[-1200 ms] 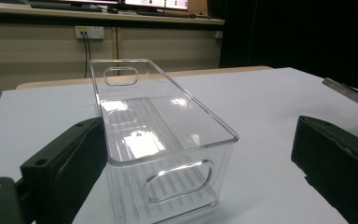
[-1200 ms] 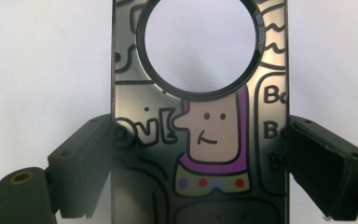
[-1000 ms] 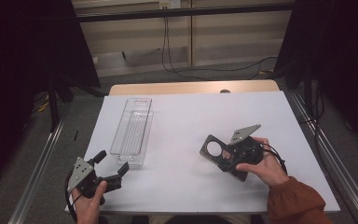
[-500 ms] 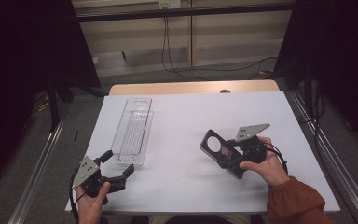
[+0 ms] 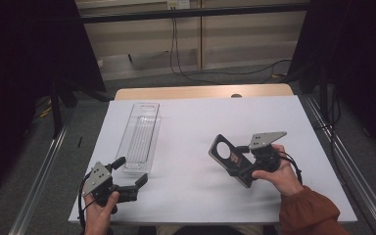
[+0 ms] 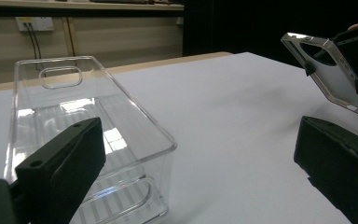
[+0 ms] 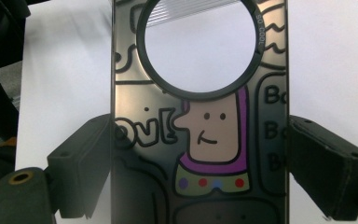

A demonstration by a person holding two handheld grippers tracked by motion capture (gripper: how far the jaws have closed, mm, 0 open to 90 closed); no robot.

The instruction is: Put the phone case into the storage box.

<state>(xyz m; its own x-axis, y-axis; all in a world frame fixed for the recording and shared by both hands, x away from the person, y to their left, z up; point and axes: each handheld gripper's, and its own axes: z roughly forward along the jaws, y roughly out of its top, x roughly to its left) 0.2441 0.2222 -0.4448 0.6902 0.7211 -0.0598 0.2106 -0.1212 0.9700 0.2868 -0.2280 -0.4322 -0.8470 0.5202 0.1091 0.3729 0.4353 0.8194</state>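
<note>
A dark phone case [image 5: 228, 154] with a round camera hole and a cartoon figure is held just above the white table [image 5: 200, 122] at the right. My right gripper [image 5: 243, 169] is shut on its long sides; in the right gripper view the case [image 7: 200, 135] stands between both pads of that gripper [image 7: 198, 163]. A long clear plastic tray [image 5: 139, 139] lies empty at the left. My left gripper [image 5: 131, 171] is open at the tray's near end. In the left gripper view the tray [image 6: 142, 123] sits in front of the left jaw of this gripper [image 6: 196, 158], and the case [image 6: 335, 79] shows far right.
The table's near edge runs just behind both hands. A wooden strip [image 5: 200, 92] borders the far edge. Metal rails [image 5: 342, 161] run along both sides of the table, and cables [image 5: 210, 71] lie on the floor beyond it.
My left gripper has slid right along the near edge, closer to the tray's near end. The right gripper with the case has shifted slightly right and tilted.
</note>
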